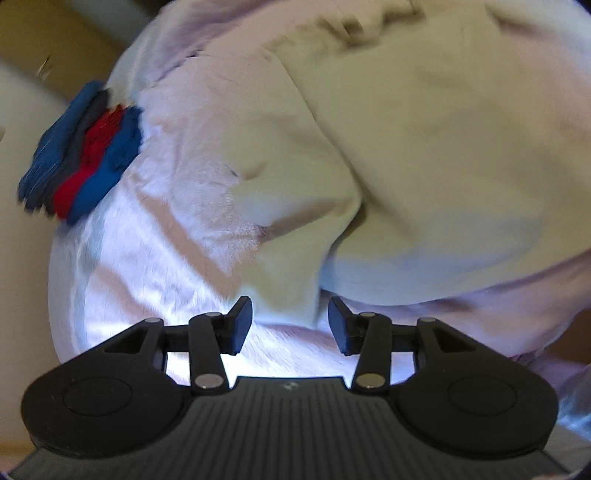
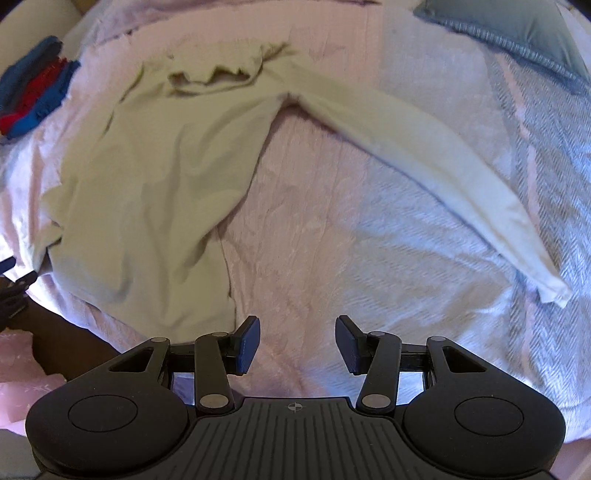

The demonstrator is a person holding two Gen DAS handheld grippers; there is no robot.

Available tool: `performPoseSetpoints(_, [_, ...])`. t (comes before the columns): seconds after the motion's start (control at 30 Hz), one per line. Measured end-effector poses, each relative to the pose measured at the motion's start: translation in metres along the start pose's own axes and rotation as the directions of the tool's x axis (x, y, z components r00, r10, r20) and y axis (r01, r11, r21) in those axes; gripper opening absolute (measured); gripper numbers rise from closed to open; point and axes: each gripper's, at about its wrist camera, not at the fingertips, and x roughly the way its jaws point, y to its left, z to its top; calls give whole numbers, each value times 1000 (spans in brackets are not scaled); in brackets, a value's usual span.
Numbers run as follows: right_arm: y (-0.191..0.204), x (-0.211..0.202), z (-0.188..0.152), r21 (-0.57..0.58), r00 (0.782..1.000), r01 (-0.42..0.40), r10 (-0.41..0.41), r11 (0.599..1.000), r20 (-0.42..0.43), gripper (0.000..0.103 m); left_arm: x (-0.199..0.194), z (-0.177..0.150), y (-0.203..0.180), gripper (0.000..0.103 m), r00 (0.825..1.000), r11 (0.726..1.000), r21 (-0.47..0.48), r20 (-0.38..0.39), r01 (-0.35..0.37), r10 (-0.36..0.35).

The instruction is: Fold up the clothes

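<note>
While the shirt (image 2: 155, 177) lies spread on the bed (image 2: 314, 240) with its right sleeve (image 2: 424, 147) stretched far out, both grippers hover empty, jaws apart. The left gripper (image 1: 290, 321) sits at the shirt's near left edge, the right gripper (image 2: 297, 343) just beside the hem (likely to flatten it before folding). Folded clothes (image 2: 33, 92) wait far left.

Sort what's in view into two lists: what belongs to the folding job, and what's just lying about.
Belongs to the job:
- cream long-sleeved top, spread flat, one sleeve stretched out
- left gripper, open, at the top's edge
- right gripper, open, over bare bedspread

Just lying about:
- pink bedspread
- stack of blue and red clothes
- grey pillow
</note>
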Motion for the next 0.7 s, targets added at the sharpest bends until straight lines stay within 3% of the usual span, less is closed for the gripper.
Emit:
performPoseSetpoints(0.07, [11,7,5,5,1000,10,-10,1000,-20,49,23,1,4,34,998,995,71,-14,67,-66])
performPoseSetpoints(0.1, [18,9,10,10,1000,15,-15,1000,-23,49,28,3,11,11,994,991,84,-17,108,-107])
performPoseSetpoints(0.2, [37,16,25,24,999,31,-30,999,-31,49,29,15,63,7,984,984,-15,29,179,-178])
performPoseSetpoints(0.27, [49,16,36,37,999,29,-28,999,-21,49,24,24,117,7,984,977,-133,81,166,-156])
performPoseSetpoints(0.37, [69,16,55,53,1000,32,-32,998,-1,49,23,31,227,7,991,939,-342,130,33,13])
performPoseSetpoints(0.5, [93,15,81,84,998,20,-24,996,51,49,46,27,350,9,979,835,-534,66,-129,193])
performPoseSetpoints(0.63, [112,18,94,112,996,7,-17,994,89,49,90,33,402,20,960,797,-543,-67,-264,272])
performPoseSetpoints(0.7, [117,21,97,125,995,-1,-12,992,97,49,109,38,404,21,963,792,-548,-133,-269,235])
